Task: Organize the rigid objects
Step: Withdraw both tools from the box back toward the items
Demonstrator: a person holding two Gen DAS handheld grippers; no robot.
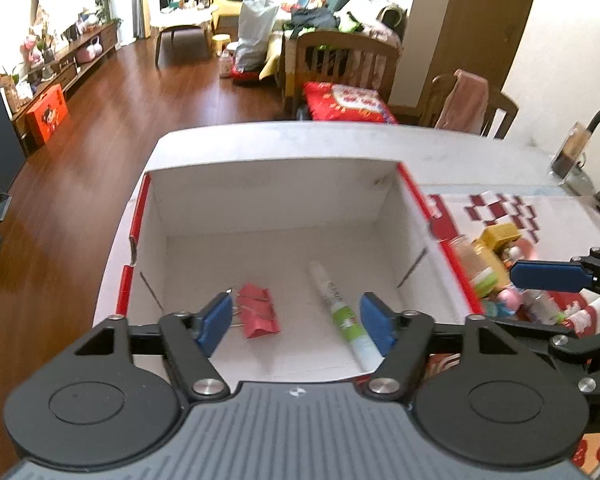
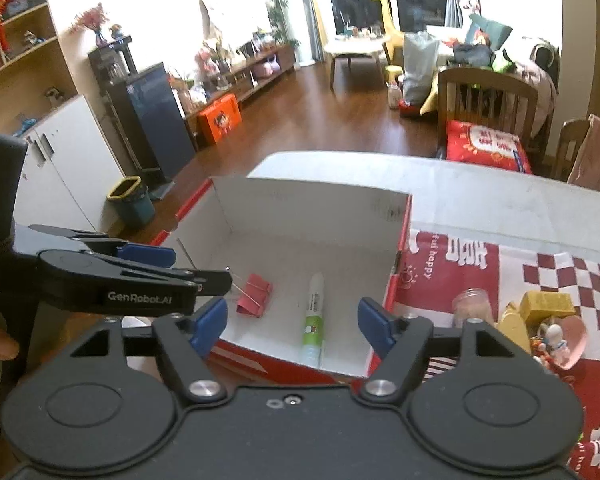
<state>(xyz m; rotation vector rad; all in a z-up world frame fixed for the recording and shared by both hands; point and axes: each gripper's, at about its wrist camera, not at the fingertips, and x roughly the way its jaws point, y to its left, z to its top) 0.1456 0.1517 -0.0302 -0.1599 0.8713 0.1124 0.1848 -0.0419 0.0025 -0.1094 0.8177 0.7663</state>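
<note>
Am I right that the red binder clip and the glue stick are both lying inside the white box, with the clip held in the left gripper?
Not quite: the left gripper is open and holds nothing. Both wrist views show the red binder clip and the glue stick lying loose on the floor of the white box.

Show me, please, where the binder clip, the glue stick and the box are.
binder clip [image 1: 259,312]: left wrist view, on its red body.
glue stick [image 2: 313,322]: right wrist view, on its green label.
box [image 2: 312,208]: right wrist view, on its white far wall.
</note>
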